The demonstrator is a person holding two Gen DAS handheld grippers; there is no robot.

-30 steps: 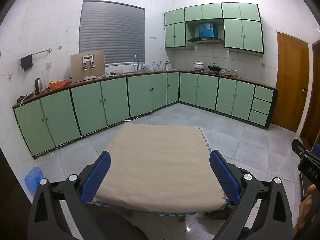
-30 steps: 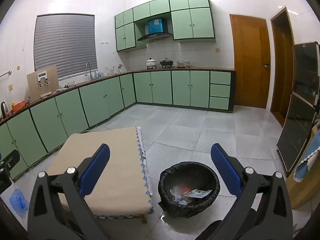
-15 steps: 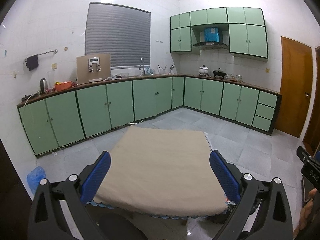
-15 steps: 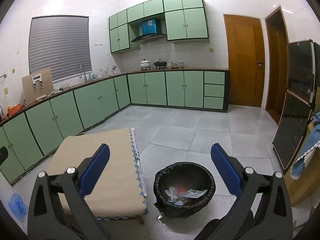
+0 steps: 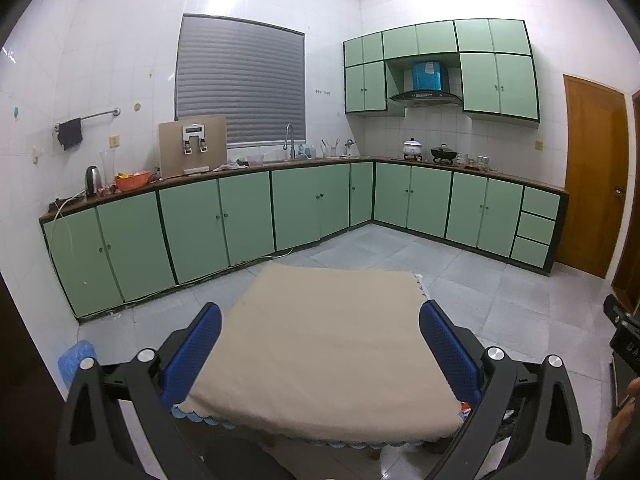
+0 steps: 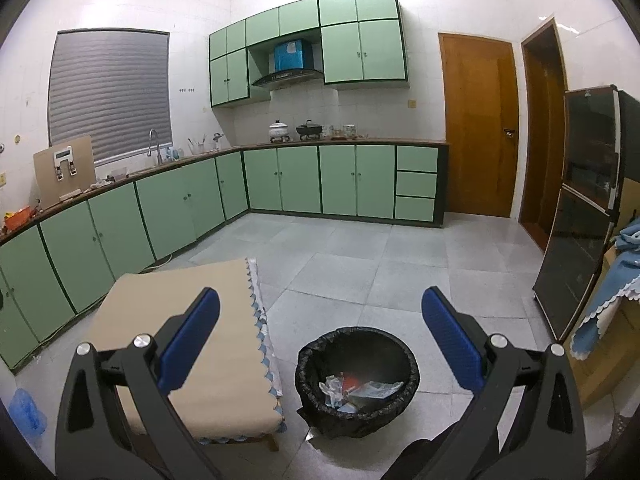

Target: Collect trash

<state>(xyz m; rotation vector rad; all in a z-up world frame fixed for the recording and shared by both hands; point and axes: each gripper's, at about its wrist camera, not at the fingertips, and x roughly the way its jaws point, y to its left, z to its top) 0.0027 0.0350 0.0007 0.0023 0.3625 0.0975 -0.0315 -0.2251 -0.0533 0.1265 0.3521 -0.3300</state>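
Note:
A round bin lined with a black bag [image 6: 358, 378] stands on the floor to the right of the low table [image 6: 188, 332]. Crumpled wrappers and paper [image 6: 360, 390] lie inside it. My right gripper [image 6: 320, 332] is open and empty, held high above the bin and the table's right edge. My left gripper [image 5: 320, 340] is open and empty, held above the table's beige cloth [image 5: 328, 344]. No trash shows on the cloth. A sliver of the bin's contents [image 5: 466, 407] shows past the table's right corner in the left wrist view.
Green cabinets [image 5: 248, 216] run along the back and left walls under a cluttered counter. A blue bag [image 5: 74, 360] lies on the floor at the left. A dark glass cabinet [image 6: 580, 216] and blue cloth [image 6: 612, 296] stand at the right. Wooden doors [image 6: 478, 128] are behind.
Both grippers have risen and tilted up a little, so the table and bin sit lower in view. Both stay open and empty.

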